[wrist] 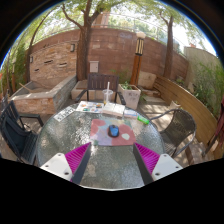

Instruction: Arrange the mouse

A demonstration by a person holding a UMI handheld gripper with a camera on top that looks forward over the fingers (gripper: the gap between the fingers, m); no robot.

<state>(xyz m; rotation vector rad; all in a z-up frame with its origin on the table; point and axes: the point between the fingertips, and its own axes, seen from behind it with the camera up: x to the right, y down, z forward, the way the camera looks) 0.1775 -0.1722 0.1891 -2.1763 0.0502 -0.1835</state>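
Note:
A small dark blue mouse (pixel 114 131) lies on a red mouse mat (pixel 112 132) on a round glass table (pixel 70 128). The mat and mouse lie just beyond my fingers, centred between them. My gripper (pixel 111 157) is open and empty above the near part of the table. Its pink pads (pixel 77 157) stand wide apart, with only bare glass between them.
Papers and a white cup (pixel 108 95) sit at the table's far side. A white planter (pixel 130 96) stands behind. Dark chairs (pixel 14 128) flank the table at left and right (pixel 178 125). Brick walls and a wooden bench (pixel 188 103) enclose the patio.

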